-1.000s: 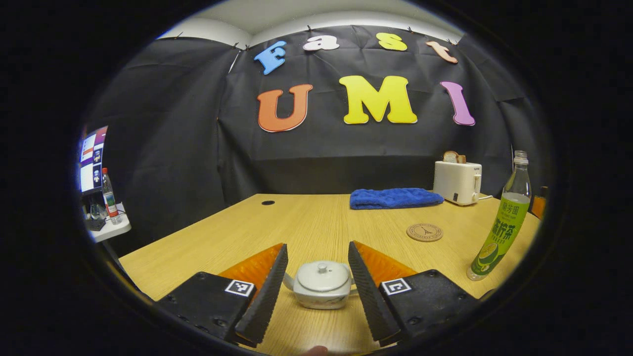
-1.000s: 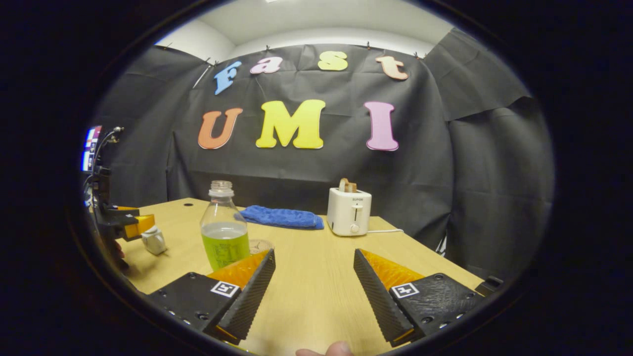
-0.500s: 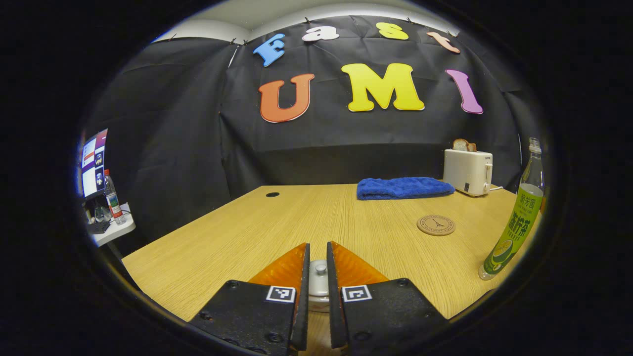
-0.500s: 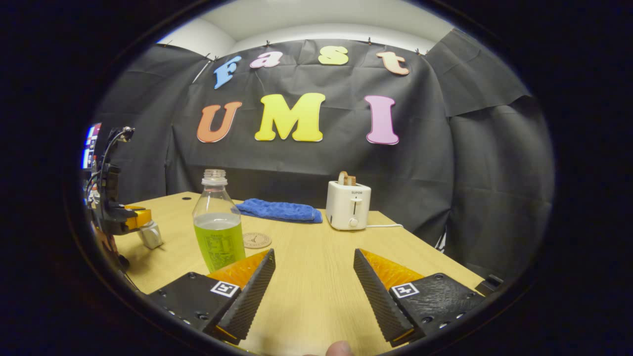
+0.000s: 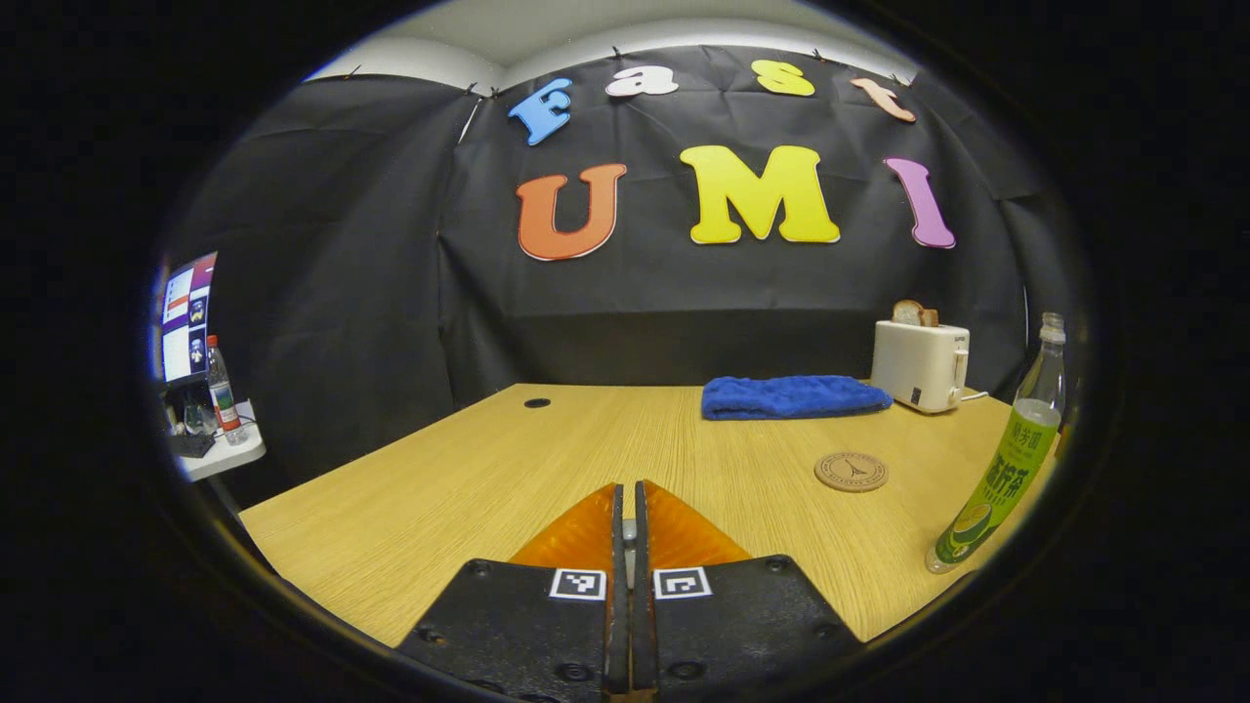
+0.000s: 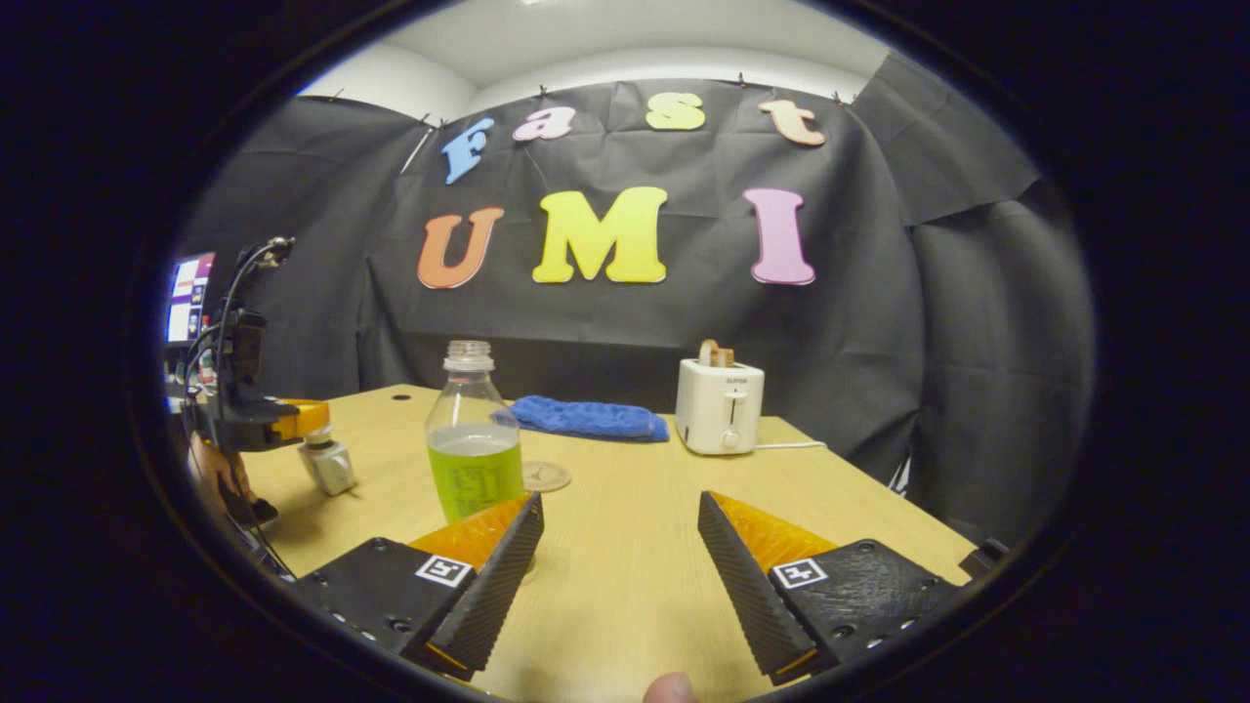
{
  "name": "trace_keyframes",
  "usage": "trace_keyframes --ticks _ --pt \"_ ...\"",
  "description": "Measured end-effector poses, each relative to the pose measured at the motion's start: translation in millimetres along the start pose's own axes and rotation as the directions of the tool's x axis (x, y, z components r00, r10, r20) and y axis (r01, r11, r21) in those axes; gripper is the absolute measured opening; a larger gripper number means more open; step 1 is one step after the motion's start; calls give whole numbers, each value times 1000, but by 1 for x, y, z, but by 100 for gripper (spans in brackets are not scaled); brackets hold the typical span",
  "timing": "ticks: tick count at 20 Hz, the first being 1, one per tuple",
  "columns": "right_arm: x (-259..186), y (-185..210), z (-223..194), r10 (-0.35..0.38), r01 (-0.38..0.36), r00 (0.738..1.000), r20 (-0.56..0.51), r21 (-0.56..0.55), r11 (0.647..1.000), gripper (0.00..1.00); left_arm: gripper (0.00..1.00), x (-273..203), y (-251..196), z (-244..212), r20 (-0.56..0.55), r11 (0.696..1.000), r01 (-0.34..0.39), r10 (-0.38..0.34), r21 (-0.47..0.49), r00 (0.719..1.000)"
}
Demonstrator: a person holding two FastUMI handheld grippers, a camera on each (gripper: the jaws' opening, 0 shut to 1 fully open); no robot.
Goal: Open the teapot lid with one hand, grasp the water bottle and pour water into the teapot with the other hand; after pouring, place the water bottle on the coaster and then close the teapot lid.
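A: Start closest in. How does the left gripper [image 5: 626, 527] stand?

B: In the left gripper view its two fingers are drawn almost together, with a small pale piece caught in the slit between them. That looks like the knob of the teapot lid [image 6: 314, 438]. In the right gripper view the same gripper sits at the far left, right over the white teapot [image 6: 330, 466], with the lid at its fingertips. Whether the lid is lifted clear of the pot, I cannot tell.

A: And the right gripper [image 6: 619, 542]?

B: Its fingers are spread wide apart over bare table [image 6: 625, 586], gripping nothing. A fingertip of the person [image 6: 672, 688] shows at the bottom edge.

A: Where is the water bottle [image 6: 474, 434]?

B: Upright on the table, uncapped, green liquid in its lower half. It stands just beyond the right gripper's left finger [image 6: 488, 576], partly hidden by it, and I cannot tell whether they touch. In the left gripper view it stands at the far right.

A: The coaster [image 5: 852, 472]?

B: A round cork disc, flat on the table, between the bottle and the far side; nothing rests on it.

A: Farther back?

B: A folded blue towel [image 5: 793, 396] and, beside it, a white toaster [image 5: 921, 364] with bread in its slots, both near the table's far edge.
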State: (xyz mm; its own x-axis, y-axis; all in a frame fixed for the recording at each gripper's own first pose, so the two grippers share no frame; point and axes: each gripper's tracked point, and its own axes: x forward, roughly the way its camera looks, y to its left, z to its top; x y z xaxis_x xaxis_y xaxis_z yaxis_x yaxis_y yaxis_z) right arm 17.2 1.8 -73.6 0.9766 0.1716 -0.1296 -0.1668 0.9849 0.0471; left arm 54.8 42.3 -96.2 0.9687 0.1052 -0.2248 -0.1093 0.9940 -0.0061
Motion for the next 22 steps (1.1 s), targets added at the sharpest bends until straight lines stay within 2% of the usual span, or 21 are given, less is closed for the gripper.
trace_keyframes --ticks 6,10,12,13,15,19,20,22 --pt "-12 41 -13 109 -109 994 -22 10 994 96 4 -18 3 20 68 1000 18 -18 -4 998" --pt "0 67 -15 145 -143 989 -37 30 989 96 4 -30 9 22 73 999 29 -27 -26 997" --pt "11 73 -16 138 -137 990 -41 29 990 95 4 -35 14 27 95 999 25 -21 -41 995" --pt "16 74 -18 133 -132 990 -46 30 991 99 4 -36 16 27 99 999 24 -20 -41 995" --pt "27 80 -14 131 -129 990 -44 35 991 95 4 -36 19 28 104 998 25 -19 -52 994" --pt "43 91 -15 134 -132 990 -52 31 991 98 4 -33 18 27 90 996 55 -49 -70 995" --pt "46 91 -16 128 -127 990 -57 33 991 95 4 -33 20 29 93 996 59 -52 -69 994" --pt "50 88 -15 110 -108 992 -57 39 993 98 4 -31 22 30 95 996 61 -55 -60 994"
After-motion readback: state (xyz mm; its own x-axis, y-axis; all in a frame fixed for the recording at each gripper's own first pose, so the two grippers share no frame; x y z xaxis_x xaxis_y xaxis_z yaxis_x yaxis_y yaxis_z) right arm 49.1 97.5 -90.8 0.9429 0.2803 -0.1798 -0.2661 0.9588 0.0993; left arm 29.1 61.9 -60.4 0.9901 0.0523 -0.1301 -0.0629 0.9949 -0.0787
